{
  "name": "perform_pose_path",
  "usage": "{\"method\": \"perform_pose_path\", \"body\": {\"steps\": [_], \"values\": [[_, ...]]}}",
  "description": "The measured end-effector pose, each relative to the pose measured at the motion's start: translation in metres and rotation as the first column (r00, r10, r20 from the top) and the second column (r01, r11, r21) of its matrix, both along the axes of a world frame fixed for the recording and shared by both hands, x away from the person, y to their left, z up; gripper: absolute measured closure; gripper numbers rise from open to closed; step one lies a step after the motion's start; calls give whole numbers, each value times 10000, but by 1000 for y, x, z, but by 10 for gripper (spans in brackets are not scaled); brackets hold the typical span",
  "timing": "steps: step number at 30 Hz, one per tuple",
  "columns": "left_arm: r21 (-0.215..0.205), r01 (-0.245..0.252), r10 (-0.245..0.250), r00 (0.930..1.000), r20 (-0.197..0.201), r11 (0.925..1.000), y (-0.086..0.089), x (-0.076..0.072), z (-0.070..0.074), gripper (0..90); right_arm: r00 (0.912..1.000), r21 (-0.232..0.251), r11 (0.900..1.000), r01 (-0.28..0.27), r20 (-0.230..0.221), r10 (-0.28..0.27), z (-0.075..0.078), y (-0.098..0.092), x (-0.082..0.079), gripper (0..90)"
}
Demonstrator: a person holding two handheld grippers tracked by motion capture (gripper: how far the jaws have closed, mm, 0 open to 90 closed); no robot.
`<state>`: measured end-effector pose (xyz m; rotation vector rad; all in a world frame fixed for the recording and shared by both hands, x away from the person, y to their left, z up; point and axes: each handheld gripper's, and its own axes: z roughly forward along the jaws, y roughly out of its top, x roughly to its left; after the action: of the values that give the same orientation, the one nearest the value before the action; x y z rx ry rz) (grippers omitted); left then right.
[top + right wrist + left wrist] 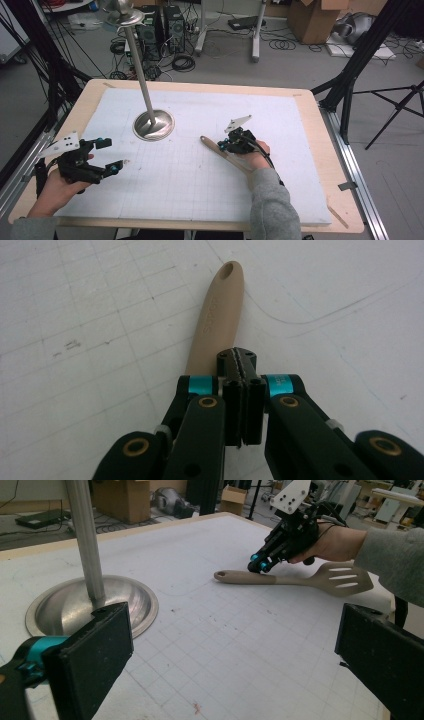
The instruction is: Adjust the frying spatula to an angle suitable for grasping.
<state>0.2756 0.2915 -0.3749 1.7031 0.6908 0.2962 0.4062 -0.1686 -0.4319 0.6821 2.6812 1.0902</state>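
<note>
Beige slotted plastic spatula (300, 577) right of centre | I see my right gripper (242, 390) clenched over its handle; slotted blade visible from left gripper view | left gripper (111, 156) released, near-left.

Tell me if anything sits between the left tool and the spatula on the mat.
Nothing visible does. The left tool stands open, and only bare white mat lies between it and the spatula. The metal stand base sits off to the side, and the right tool sits shut over the handle.
</note>
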Motion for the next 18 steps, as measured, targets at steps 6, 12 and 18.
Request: {"method": "perform_pose_path", "body": {"steps": [6, 12, 18], "values": [[8, -72, 72, 10000, -30, 10000, 3, 0, -1, 25, 9989, -23, 9990, -453, -141, 452, -3, 4, -1, 900], [-14, -88, 88, 10000, -15, 10000, 2, 0, -1, 25, 9947, -78, 9948, -1015, -178, 1014, -3, 10, -5, 900], [7, -69, 69, 10000, -11, 10000, 2, 0, -1, 25, 9902, -80, 9905, -1375, -264, 1372, -3, 14, -9, 900]]}}
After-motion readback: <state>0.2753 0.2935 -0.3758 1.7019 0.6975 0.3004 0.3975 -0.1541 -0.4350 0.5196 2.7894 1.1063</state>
